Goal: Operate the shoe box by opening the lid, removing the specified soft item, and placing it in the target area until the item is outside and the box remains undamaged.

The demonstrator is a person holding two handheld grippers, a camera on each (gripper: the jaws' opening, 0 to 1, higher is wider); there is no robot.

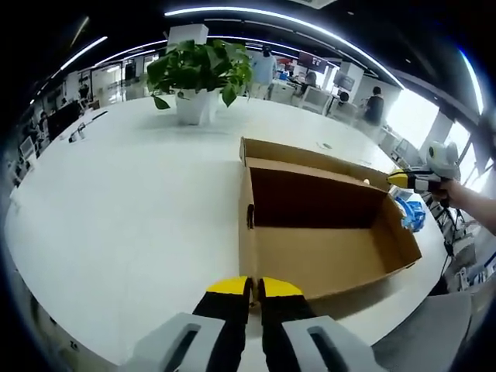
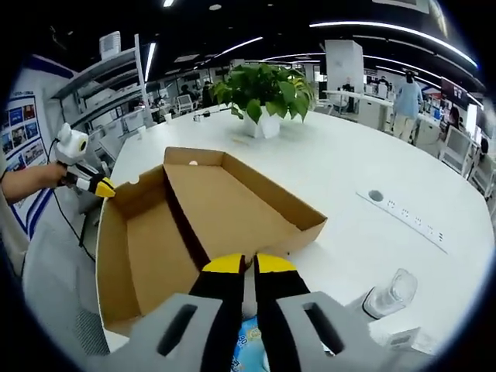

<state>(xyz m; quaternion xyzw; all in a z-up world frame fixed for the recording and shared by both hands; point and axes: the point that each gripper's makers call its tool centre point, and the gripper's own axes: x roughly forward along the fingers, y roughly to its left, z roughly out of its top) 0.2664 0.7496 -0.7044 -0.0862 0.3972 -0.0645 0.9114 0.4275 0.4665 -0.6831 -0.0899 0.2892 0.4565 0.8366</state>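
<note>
White tabletop (image 1: 116, 217): open shoe box (image 1: 325, 232), long axis crossways between closed left tongs (image 1: 254, 288) and right tongs (image 2: 248, 263), seemingly pinching walls.

We see a wide white table (image 1: 139, 201) in an open-plan office. A potted plant (image 1: 198, 77) in a white pot stands on it. Long curved light strips (image 1: 310, 27) run across the dark ceiling, and bright windows (image 1: 415, 116) line one side. In the right gripper view, a power strip (image 2: 411, 217) is set into the tabletop, and shelving (image 2: 108, 77) stands by a poster wall (image 2: 19, 124).
</note>
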